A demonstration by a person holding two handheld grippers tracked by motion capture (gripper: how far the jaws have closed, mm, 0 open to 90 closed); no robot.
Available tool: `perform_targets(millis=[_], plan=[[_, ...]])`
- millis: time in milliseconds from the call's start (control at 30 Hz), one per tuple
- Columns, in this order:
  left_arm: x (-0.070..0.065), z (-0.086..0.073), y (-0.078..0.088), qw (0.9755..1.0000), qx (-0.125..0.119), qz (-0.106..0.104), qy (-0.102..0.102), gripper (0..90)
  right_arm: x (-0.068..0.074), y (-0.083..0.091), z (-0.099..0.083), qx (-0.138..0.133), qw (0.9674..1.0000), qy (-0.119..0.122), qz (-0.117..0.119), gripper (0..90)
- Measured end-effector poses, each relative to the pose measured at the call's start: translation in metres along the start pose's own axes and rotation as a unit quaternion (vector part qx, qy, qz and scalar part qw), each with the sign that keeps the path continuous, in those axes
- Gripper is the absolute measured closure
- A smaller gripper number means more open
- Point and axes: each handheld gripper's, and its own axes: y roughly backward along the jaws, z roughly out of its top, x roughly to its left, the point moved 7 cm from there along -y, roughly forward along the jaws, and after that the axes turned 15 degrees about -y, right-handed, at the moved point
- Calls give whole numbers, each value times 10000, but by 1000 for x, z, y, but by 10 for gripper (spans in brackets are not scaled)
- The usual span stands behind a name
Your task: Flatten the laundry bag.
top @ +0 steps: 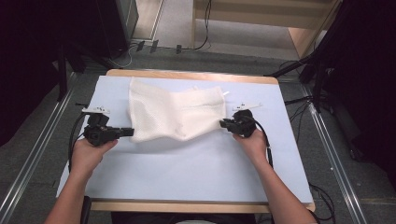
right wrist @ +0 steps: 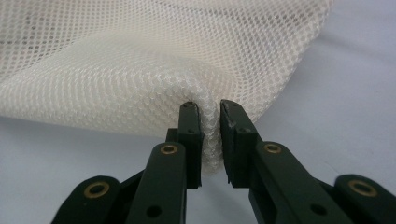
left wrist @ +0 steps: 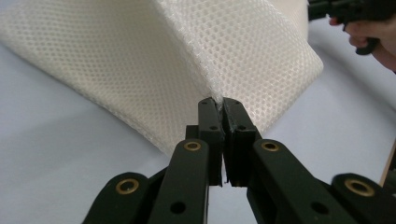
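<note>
- Mesh bag: white, lies on the pale blue tabletop, toward its far half, between the two grippers. Far-left corner flat; near edge lifted and creased where it's held.
- Left gripper: at the bag's near-left corner, pointing right across the tabletop. In the left gripper view its fingers are pressed together with a thin edge of mesh pinched at the tips; mesh rises in a fold straight up from the pinch.
- Right gripper: at the bag's right edge, pointing left. In the right gripper view its fingers pinch a bunched fold of mesh; small gap between fingers is packed with cloth, which hangs down between them.
- Both hands low on the near side of the grippers, forearms coming in from the near edge of the tabletop.
- Bag sags between the two grip points, middle resting on the tabletop.
- Right hand with its gripper visible top right in the left gripper view, well apart from the left pinch.
- Floor around the tabletop: grey, cables beyond the far edge.
</note>
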Motion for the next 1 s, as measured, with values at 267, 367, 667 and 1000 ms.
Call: perform_targets(millis=[267,367,667,1000], plan=[[-11,-11,-2,9999,-11,91,-66,890,-9,-17,23,-55,10000,-56,-46,808],[-17,-18,-2,10000,83,-23,-14,890,-12,-21,25,-16,9997,-214,65,807],[-20,-27,2,9999,120,-27,-35,660,-13,-25,29,-35,10000,-51,-44,728],[7,-20,17,9991,-212,265,268,417,-8,0,22,57,10000,78,19,590]])
